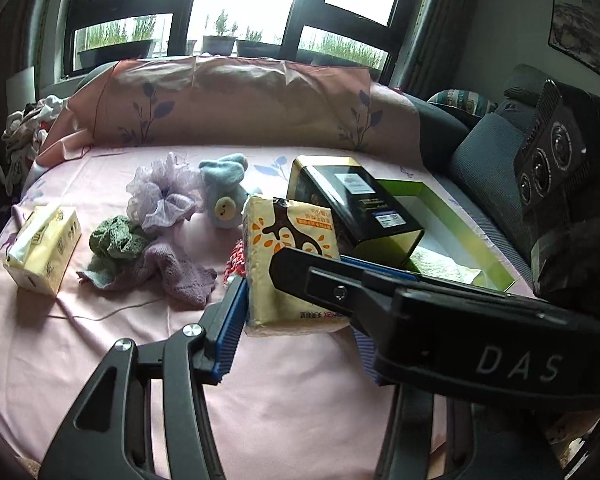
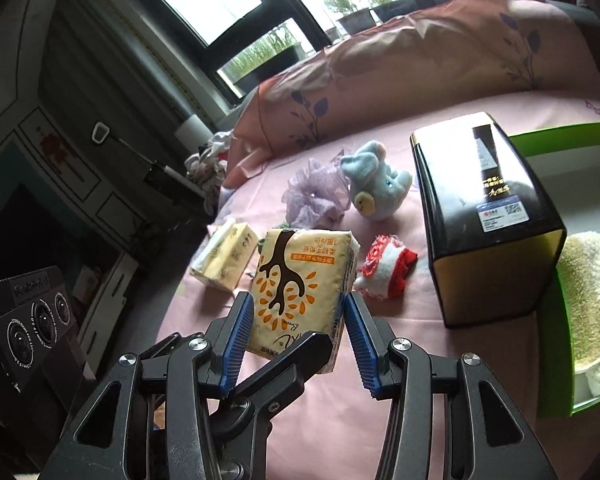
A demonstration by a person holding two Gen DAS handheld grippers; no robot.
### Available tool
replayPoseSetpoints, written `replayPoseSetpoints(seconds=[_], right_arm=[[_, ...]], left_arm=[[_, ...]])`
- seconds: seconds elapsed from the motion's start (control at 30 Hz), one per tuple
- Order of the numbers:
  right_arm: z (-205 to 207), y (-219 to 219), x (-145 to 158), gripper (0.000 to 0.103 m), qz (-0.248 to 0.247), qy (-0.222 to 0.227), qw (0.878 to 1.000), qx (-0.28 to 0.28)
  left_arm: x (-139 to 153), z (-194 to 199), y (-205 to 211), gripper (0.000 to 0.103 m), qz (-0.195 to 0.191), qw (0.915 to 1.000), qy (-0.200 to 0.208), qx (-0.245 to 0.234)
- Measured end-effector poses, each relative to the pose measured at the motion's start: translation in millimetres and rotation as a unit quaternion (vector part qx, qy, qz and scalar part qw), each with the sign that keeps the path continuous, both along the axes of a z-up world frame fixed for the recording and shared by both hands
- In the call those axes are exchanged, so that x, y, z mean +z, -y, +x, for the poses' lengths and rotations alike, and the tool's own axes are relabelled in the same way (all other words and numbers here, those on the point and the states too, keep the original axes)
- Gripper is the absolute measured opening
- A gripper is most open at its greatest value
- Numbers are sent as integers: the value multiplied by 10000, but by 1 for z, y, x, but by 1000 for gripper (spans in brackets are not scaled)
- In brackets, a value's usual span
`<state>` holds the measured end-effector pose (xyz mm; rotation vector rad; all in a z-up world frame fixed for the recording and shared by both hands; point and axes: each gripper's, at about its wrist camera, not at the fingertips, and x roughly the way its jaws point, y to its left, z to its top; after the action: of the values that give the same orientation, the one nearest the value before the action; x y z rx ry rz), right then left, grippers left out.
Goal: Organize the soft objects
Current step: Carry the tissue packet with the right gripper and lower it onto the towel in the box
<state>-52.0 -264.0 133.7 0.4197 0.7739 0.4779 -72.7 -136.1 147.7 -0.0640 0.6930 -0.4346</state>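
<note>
I have the soft yellow tissue pack printed with a brown tree (image 2: 300, 292) raised above the pink bedsheet (image 1: 260, 400), held by both tools at once. My right gripper (image 2: 298, 340) has its blue ribbed pads pressed on the pack's two long sides. My left gripper (image 1: 296, 312) is clamped on the same pack; in the left wrist view one blue pad (image 1: 230, 328) lies flat against its left face, while the right gripper's black finger crosses in front of the other pad. On the sheet to the left lies a second pale yellow tissue pack (image 1: 42, 250). Further off lie a green and mauve knitted cloth (image 1: 140, 258), a lilac mesh puff (image 1: 162, 194), a light blue plush toy (image 1: 224, 192) and a red and white knitted piece (image 2: 386, 266). To the right, a black and gold box (image 2: 484, 220) stands beside an open green tray (image 2: 552, 364) holding a cream fleece (image 2: 592, 300).
</note>
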Motion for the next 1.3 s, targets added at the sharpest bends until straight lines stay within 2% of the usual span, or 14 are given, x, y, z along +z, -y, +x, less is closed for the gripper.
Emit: replayPoseSetpoints(seconds=[0.2,0.47,0.93,1.2,1.3], right_arm=[[-26,38,30,50,10,636,9971,-421],[-39,96,38,50,141,880,9876,-1290],[-42,183,11,50,657,687,9700,-2236],[-39,214,-16,50,881,262,9602,-2640],[-37,220,-23,50,808,106,9573,-2775]], left_arm=[[29,-13,38,50,133,9976,506,-446],[36,-12,103,50,249,9918,696,-1043],[19,3,191,50,467,9797,505,-1884],[-4,16,222,50,571,9751,121,-2140],[-13,21,230,50,590,9749,-52,-2145]])
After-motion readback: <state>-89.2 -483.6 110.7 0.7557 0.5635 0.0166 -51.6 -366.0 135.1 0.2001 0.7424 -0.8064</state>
